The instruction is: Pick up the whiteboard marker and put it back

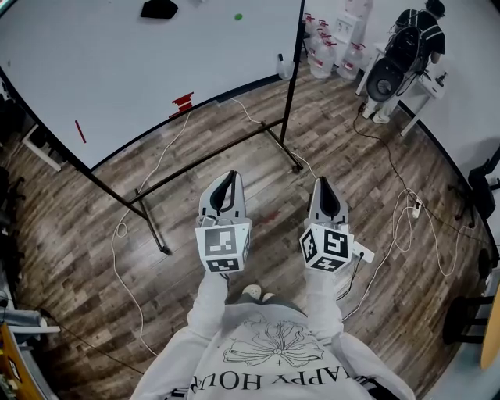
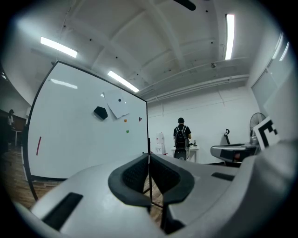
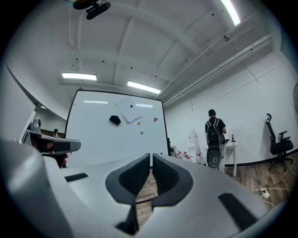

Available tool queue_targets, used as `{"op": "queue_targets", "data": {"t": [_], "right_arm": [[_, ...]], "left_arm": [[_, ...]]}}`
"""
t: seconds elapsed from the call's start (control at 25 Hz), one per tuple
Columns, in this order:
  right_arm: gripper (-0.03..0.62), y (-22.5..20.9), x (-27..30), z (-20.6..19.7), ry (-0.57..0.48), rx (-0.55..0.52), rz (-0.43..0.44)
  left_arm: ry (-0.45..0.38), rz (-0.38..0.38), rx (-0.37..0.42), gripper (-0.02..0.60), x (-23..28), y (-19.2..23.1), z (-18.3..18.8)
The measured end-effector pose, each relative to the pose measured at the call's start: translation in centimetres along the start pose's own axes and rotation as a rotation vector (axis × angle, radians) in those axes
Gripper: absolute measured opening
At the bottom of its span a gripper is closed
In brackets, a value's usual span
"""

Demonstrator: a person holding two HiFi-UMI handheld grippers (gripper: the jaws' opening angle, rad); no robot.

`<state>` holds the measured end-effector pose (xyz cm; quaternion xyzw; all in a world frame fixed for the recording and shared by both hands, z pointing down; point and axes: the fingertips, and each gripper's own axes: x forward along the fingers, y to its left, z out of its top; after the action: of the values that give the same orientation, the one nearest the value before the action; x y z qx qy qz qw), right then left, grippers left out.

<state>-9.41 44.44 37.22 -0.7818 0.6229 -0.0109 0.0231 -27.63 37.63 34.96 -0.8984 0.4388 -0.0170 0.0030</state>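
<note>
A large whiteboard [image 1: 117, 70] on a black stand fills the upper left of the head view. A thin red stick [image 1: 80, 131], apparently the marker, lies against its face near the left edge; it also shows in the left gripper view as the red stick [image 2: 38, 145]. A small red piece [image 1: 182, 102] sits at the board's lower edge. My left gripper [image 1: 228, 176] and right gripper [image 1: 324, 182] are side by side above the wooden floor, level, pointing at the board and well short of it. Both the left gripper [image 2: 149, 158] and the right gripper [image 3: 151, 160] have their jaws shut with nothing between them.
A black eraser [image 1: 158, 9] and a green dot [image 1: 238, 16] are on the board. The stand's black legs [image 1: 156, 234] and white cables [image 1: 125, 234] cross the floor ahead. Far right are a person with a backpack [image 1: 418, 35], a fan [image 1: 383, 78] and white jugs [image 1: 336, 39].
</note>
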Motion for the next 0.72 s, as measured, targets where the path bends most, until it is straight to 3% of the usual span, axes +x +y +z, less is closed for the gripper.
{"op": "queue_targets", "data": {"t": [0.36, 0.72], "right_arm": [[0.005, 1.6, 1.8, -0.7, 0.013, -0.013, 0.009], [0.006, -0.2, 6.8, -2.0, 0.041, -0.018, 0.013]], "left_arm": [[0.028, -0.02, 0.008, 0.009, 1.5, 1.4, -1.2], [0.047, -0.029, -0.003, 0.009, 7.1, 1.4, -2.3]]}}
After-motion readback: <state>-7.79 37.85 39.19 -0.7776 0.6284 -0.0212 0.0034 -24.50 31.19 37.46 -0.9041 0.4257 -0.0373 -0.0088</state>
